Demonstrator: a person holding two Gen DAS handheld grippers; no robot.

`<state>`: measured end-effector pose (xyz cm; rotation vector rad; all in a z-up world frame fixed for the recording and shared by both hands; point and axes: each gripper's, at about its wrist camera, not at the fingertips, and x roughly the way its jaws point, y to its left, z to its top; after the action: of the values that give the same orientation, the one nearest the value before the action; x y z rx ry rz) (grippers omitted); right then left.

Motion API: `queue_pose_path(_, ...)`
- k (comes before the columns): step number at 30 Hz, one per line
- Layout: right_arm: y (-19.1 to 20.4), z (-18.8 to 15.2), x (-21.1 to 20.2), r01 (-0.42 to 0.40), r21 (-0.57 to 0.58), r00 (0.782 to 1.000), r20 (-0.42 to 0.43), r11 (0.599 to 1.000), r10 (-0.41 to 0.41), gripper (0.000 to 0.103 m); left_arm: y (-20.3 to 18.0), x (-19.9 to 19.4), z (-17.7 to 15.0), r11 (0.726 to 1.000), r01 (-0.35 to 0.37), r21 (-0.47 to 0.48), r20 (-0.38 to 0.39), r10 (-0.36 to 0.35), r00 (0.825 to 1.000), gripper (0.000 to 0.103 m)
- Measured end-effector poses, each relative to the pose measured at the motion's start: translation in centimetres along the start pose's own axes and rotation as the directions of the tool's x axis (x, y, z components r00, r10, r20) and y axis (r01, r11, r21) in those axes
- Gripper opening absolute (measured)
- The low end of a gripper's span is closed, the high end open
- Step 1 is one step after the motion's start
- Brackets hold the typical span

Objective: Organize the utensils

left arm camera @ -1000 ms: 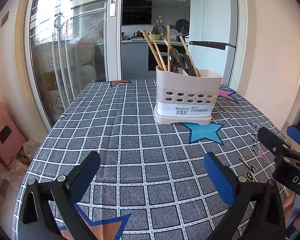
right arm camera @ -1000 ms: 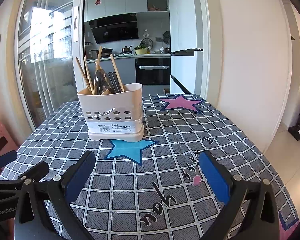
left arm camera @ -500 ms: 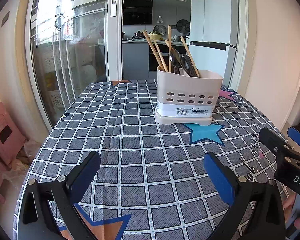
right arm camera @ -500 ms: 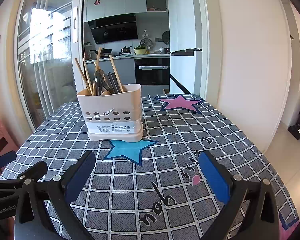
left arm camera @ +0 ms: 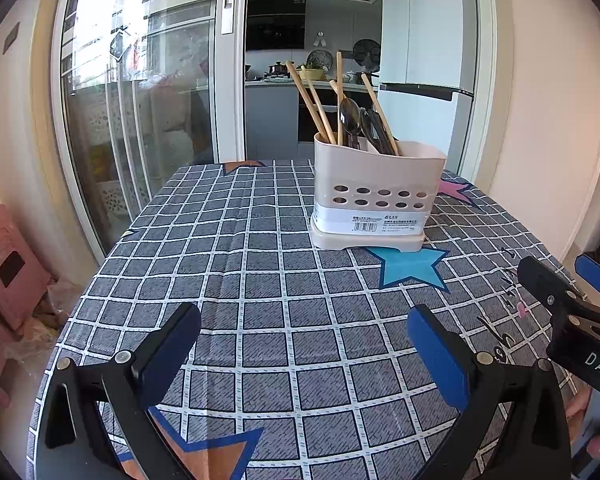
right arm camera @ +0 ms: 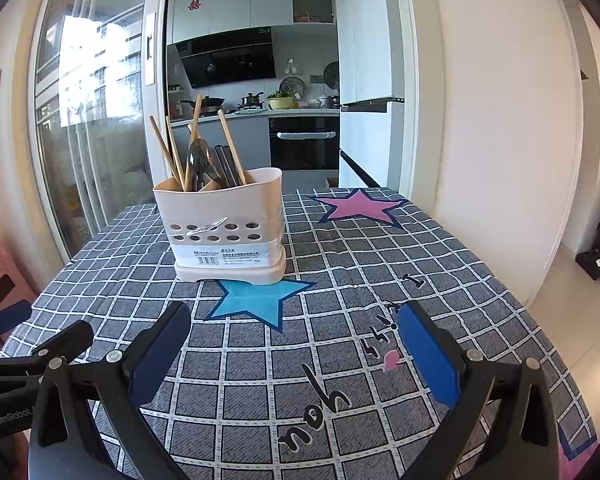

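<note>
A cream utensil holder (left arm camera: 374,196) with round holes stands on the checked tablecloth (left arm camera: 260,280), far side of a blue star; it also shows in the right wrist view (right arm camera: 224,228). It holds wooden chopsticks (left arm camera: 312,108) and dark metal spoons (left arm camera: 350,118), all upright or leaning. My left gripper (left arm camera: 300,344) is open and empty, low over the near part of the table. My right gripper (right arm camera: 292,344) is open and empty, just right of the left one. No loose utensil lies on the cloth.
A pink stool (left arm camera: 8,264) stands on the floor at the left, beside glass sliding doors (left arm camera: 132,120). The table's right edge (right arm camera: 540,312) drops to a tiled floor. A kitchen lies behind the doorway.
Both grippers have lowered or pulled back very slightly, staying open. The holder and utensils have not moved.
</note>
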<state>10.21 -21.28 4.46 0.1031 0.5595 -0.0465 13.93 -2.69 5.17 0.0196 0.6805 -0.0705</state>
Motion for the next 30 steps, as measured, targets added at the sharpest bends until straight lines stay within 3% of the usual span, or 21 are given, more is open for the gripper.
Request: queue_pose_path(30,0.00,0.03,0.02,0.001,0.000,1.000,0.001,1.000,-0.001,0.103,0.16,0.11,0.06,1.000,0.005,-0.019,-0.017,-0.006,1.000,0.103)
